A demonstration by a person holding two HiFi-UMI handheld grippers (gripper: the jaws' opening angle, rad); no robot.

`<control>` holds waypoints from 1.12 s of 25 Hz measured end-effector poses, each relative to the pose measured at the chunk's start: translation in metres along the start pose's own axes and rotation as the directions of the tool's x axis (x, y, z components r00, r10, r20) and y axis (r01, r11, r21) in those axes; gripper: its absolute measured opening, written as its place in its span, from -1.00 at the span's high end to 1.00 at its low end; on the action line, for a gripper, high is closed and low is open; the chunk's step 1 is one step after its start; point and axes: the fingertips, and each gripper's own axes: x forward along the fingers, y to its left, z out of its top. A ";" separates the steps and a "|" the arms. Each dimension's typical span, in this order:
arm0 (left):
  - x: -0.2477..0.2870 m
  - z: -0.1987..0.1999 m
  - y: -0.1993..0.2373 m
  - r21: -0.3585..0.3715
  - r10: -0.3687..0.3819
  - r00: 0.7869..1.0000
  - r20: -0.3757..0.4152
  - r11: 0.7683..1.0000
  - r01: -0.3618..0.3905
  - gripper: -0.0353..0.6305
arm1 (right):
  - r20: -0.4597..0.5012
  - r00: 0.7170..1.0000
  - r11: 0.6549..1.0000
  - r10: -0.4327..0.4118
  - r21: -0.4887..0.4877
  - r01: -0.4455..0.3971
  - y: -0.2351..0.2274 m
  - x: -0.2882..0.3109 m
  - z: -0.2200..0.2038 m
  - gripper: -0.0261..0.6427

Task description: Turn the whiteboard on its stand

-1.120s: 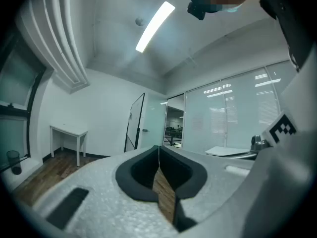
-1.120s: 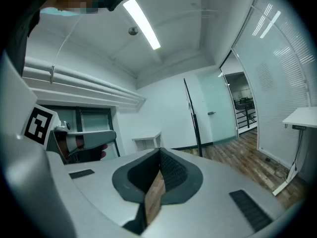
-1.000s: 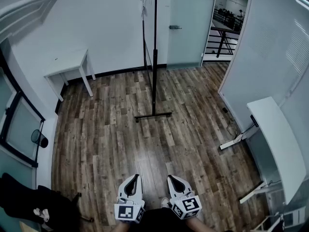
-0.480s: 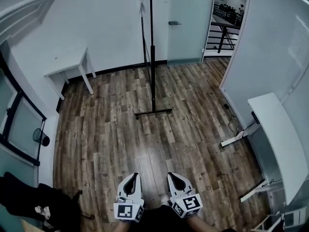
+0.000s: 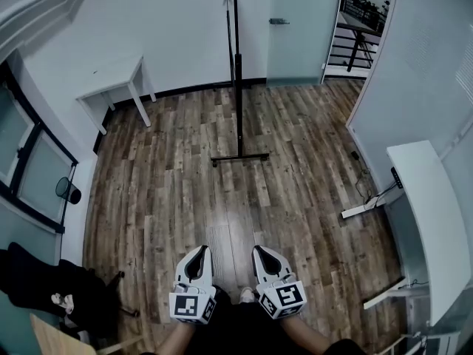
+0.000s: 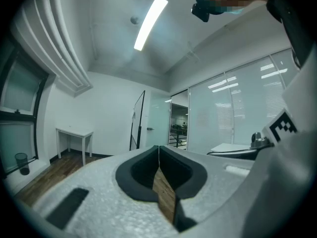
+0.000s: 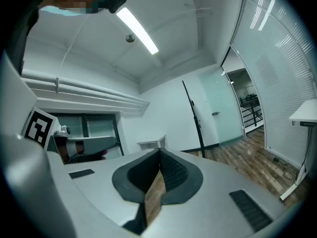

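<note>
1. Dark wood-plank floor [image 5: 177,198] fills the head view and runs up to a white wall and a frosted glass door [image 5: 295,35]. The tall black-framed whiteboard [image 5: 236,65] stands edge-on to the camera near that wall. Its flat black foot bar [image 5: 239,157] rests on the boards, well apart from both claws.
2. Since a second ago, the whiteboard's top edge has slipped out past the upper border, and the foot bar sits higher in the picture. The left claw [image 5: 201,251] and right claw [image 5: 260,251], side by side at the bottom, have crept upward too. I read this as the person walking toward the whiteboard with the head dipping. The stretch of floor between has hardly shrunk.
3. From the left gripper view, the left claw [image 6: 158,150] is pinched fully together with nothing in it, and only floor shows under the seam. The whiteboard [image 6: 138,120] is a thin dark outline far off, left of the doorway.
4. From the right gripper view, the right claw [image 7: 159,152] is likewise closed and empty. The whiteboard [image 7: 195,118] rises as a black post far beyond its tips.
5. By my judgement, the task is still in its approach. Nothing has been touched, the whiteboard is unturned, and the claws must open before either can take the frame.
</note>
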 end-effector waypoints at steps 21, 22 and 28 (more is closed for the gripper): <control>0.156 -0.009 0.036 -0.023 -0.037 0.999 -0.012 0.999 0.037 0.84 | -0.073 0.997 0.999 -0.032 -0.009 0.031 -0.085 0.126 0.008 0.89; 0.165 -0.008 0.042 -0.032 -0.037 0.999 -0.015 0.999 0.037 0.84 | -0.073 0.997 0.999 -0.030 -0.012 0.030 -0.086 0.137 0.010 0.89; 0.221 0.001 0.080 -0.034 -0.055 0.998 -0.024 0.998 0.054 0.84 | -0.074 0.996 0.999 -0.041 -0.022 0.039 -0.097 0.204 0.029 0.89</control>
